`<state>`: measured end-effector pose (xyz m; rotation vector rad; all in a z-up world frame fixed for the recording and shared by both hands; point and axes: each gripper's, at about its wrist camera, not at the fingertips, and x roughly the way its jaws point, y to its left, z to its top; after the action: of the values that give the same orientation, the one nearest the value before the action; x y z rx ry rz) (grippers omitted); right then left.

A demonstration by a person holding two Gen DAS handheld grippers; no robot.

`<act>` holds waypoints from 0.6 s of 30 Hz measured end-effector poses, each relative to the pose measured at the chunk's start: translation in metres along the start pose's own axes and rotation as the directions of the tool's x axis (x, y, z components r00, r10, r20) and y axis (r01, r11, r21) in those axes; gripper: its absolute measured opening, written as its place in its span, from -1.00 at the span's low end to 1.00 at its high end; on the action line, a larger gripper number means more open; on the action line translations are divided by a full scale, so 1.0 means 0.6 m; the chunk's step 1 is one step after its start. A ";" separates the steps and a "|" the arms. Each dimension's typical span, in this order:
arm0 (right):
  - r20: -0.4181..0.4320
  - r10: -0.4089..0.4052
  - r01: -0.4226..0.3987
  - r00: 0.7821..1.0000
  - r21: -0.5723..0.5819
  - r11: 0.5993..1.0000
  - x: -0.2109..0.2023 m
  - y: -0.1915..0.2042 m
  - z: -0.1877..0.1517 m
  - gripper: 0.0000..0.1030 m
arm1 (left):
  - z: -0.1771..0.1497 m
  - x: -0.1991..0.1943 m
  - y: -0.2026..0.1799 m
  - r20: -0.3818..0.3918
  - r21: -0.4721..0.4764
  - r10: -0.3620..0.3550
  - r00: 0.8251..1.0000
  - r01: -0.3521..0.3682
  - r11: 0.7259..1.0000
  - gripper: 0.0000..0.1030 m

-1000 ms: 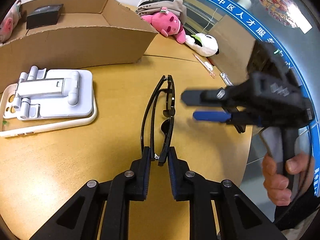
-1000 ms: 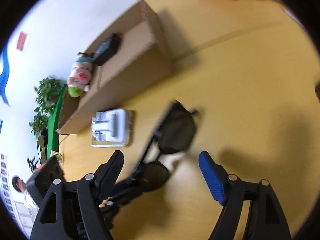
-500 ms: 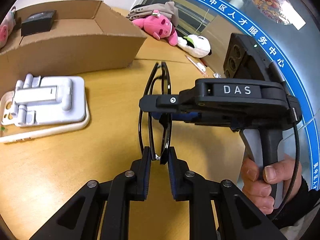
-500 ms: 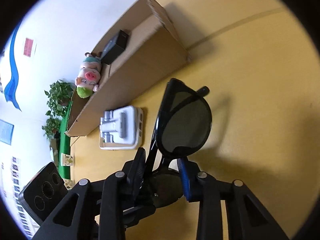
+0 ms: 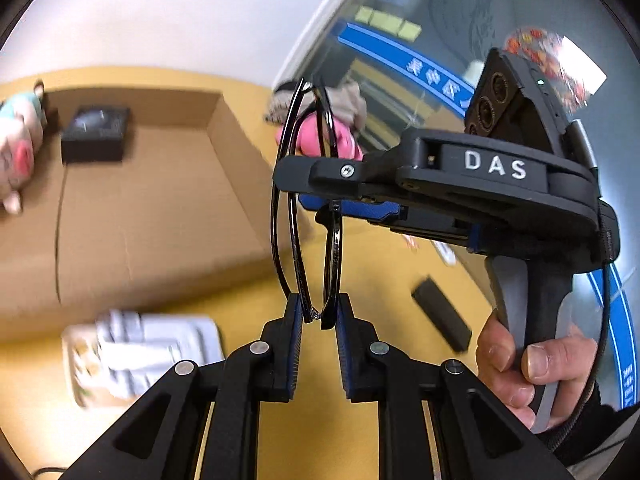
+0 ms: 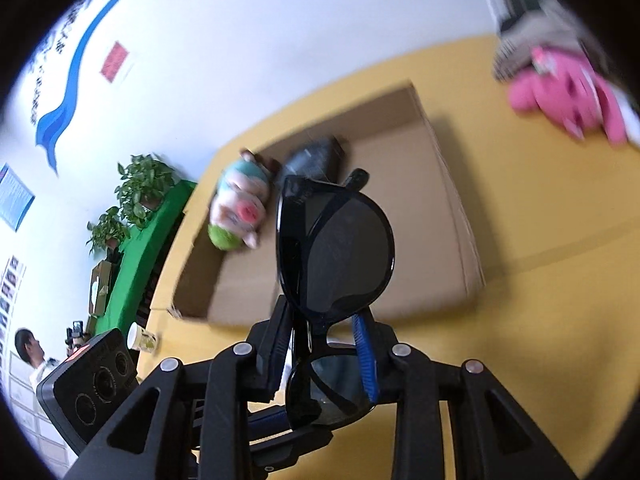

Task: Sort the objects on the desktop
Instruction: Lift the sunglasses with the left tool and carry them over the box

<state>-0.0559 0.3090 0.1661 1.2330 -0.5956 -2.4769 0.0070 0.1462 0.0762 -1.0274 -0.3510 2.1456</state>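
Note:
Folded black sunglasses (image 5: 304, 208) are held in the air over the yellow table, above the front wall of an open cardboard box (image 5: 144, 208). My left gripper (image 5: 318, 320) is shut on their near end. My right gripper (image 5: 320, 192) comes in from the right and is shut on their middle. In the right wrist view the sunglasses (image 6: 340, 256) stand up between my right gripper's (image 6: 324, 328) fingers, with the box (image 6: 400, 216) behind them.
The box holds a small black case (image 5: 96, 140) and a plush pig (image 5: 16, 152). A white phone stand on a phone case (image 5: 140, 352) lies on the table at lower left. A pink plush (image 6: 572, 100) lies past the box. A black bar (image 5: 440, 312) lies on the table at right.
My right gripper came in from the right and shut on the sunglasses. Both grippers have lifted them off the table towards the box.

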 end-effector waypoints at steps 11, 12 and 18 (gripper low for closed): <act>0.018 -0.003 0.005 1.000 -0.095 0.995 0.044 0.045 0.190 -0.45 | 0.178 0.027 0.073 0.024 -0.085 -0.044 0.999 0.045 0.995 -0.70; 0.017 -0.006 0.007 1.000 -0.093 0.996 0.052 0.042 0.203 -0.45 | 0.193 0.035 0.082 0.020 -0.095 -0.045 0.999 0.047 0.994 -0.70; -0.004 -0.017 0.016 1.000 -0.079 0.997 0.112 0.019 0.279 -0.45 | 0.260 0.076 0.128 -0.006 -0.155 -0.043 0.999 0.041 0.987 -0.70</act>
<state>-0.2295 0.3071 0.2168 1.2188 -0.4835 -2.4848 -0.1687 0.1337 0.1116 -1.1063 -0.5372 2.1011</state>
